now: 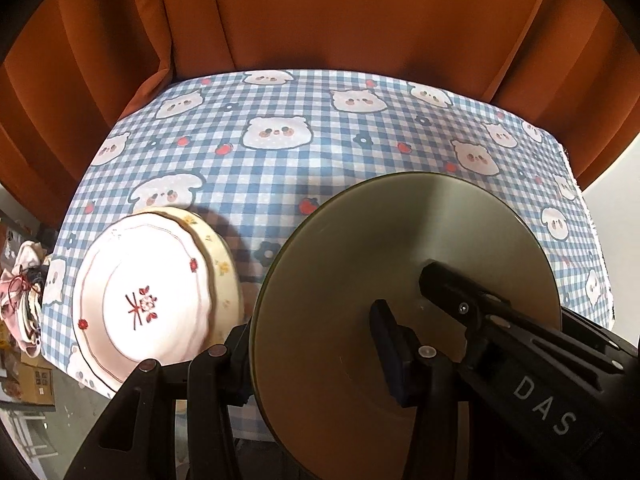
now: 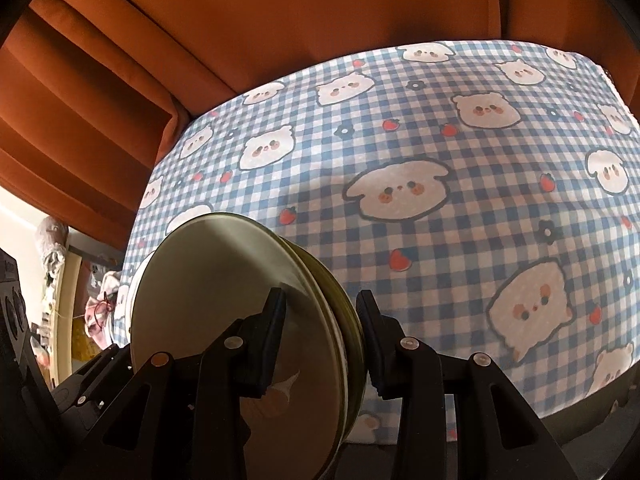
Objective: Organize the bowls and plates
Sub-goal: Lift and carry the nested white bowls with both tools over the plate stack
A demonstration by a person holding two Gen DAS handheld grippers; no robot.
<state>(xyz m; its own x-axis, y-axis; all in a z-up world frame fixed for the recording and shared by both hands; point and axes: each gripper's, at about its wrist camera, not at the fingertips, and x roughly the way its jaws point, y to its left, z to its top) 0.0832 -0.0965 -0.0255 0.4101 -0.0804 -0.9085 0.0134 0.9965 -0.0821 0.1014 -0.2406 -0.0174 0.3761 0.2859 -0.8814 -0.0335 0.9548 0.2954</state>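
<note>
Above the checked tablecloth (image 2: 440,128), both grippers (image 1: 312,344) (image 2: 320,332) clamp a tilted stack of green plates (image 2: 224,304) by its rim, probably for carrying to the white plates (image 1: 144,296).

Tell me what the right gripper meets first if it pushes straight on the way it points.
The right gripper, shut on the green plates, points down at bare checked tablecloth just past their rim. No other dish in that line; depth is unclear.

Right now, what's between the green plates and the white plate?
In the left wrist view, a yellow plate peeks out from under the white plate, then only a strip of checked tablecloth before the green plates.
</note>
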